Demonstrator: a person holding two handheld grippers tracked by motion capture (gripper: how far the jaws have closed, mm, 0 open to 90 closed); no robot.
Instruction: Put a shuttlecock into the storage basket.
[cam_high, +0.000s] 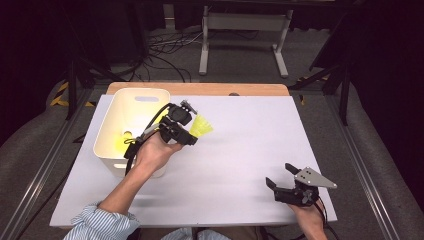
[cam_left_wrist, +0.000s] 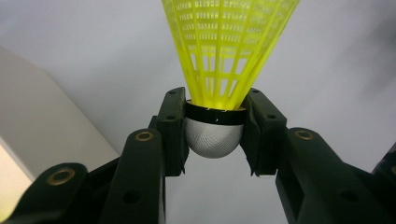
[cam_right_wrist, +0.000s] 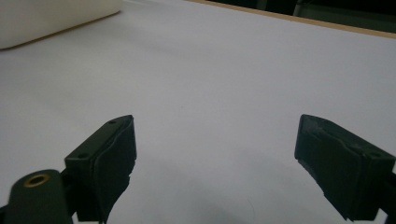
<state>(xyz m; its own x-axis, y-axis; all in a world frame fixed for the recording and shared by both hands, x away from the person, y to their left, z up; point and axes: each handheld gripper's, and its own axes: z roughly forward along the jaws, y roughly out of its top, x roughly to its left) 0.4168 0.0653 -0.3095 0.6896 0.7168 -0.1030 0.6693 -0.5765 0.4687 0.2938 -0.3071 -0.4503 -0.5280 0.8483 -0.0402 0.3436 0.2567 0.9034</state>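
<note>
Left gripper (cam_high: 192, 131) clamps shuttlecock (cam_high: 201, 127) beside bin (cam_high: 131, 104) rim; right gripper (cam_high: 281, 176) gapes over bare table (cam_high: 240, 135).

A yellow plastic shuttlecock (cam_left_wrist: 227, 51), its skirt a glossy lattice and its rounded base a finely textured grey-white, sits between matt black plastic pads of the left gripper (cam_left_wrist: 214, 133). Beside it, a smooth cream plastic bin (cam_high: 131, 127); below, a matt white tabletop (cam_high: 240, 150) edged in wood.
</note>
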